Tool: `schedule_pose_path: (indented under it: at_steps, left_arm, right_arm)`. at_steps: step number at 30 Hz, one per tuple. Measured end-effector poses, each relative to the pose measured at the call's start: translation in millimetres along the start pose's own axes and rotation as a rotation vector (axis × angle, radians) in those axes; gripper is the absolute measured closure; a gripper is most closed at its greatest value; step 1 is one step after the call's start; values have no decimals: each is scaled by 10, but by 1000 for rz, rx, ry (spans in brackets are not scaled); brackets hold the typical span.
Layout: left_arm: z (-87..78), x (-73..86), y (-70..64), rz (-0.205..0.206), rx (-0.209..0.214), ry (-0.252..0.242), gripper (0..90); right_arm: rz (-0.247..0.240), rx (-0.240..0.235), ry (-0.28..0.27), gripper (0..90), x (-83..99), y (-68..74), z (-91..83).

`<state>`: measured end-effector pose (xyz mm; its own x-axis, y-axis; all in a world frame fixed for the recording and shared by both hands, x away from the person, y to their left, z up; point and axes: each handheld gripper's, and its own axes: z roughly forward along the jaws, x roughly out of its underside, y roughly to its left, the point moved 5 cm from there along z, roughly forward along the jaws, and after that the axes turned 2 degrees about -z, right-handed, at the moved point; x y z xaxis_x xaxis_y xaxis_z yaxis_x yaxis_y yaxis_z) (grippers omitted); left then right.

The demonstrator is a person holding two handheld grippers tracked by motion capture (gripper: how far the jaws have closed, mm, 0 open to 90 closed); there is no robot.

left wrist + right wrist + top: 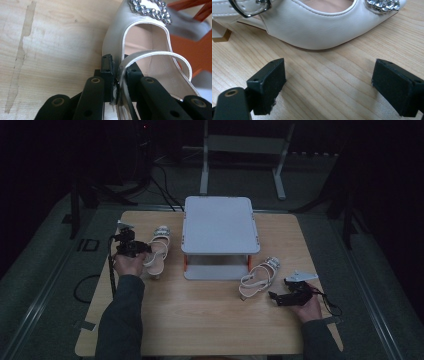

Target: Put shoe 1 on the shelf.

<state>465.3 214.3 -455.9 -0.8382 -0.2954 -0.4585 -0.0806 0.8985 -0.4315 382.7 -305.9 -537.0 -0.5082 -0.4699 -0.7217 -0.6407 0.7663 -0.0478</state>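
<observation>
On the wooden desk [200, 315], the left gripper [117, 82] is clenched on a strap of the left white shoe [140, 62], which lies left of the two-tier grey rack [220, 225]. The right gripper [329, 87] is released, jaws wide apart, just short of the right white shoe [319, 27] lying beside the rack's lower shelf [215, 272].
</observation>
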Motion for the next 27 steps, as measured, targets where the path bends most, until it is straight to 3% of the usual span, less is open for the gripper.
schedule_pose_path:
  at_steps: [20,27]
  left_arm:
    - [-450,-426,-527,-12,56,-77,810]
    - [-599,-584,-686,-19,42,-99,811]
  right_arm:
    - [0,1,1,118,0,0,-1]
    - [2,0,0,118,-1,1,0]
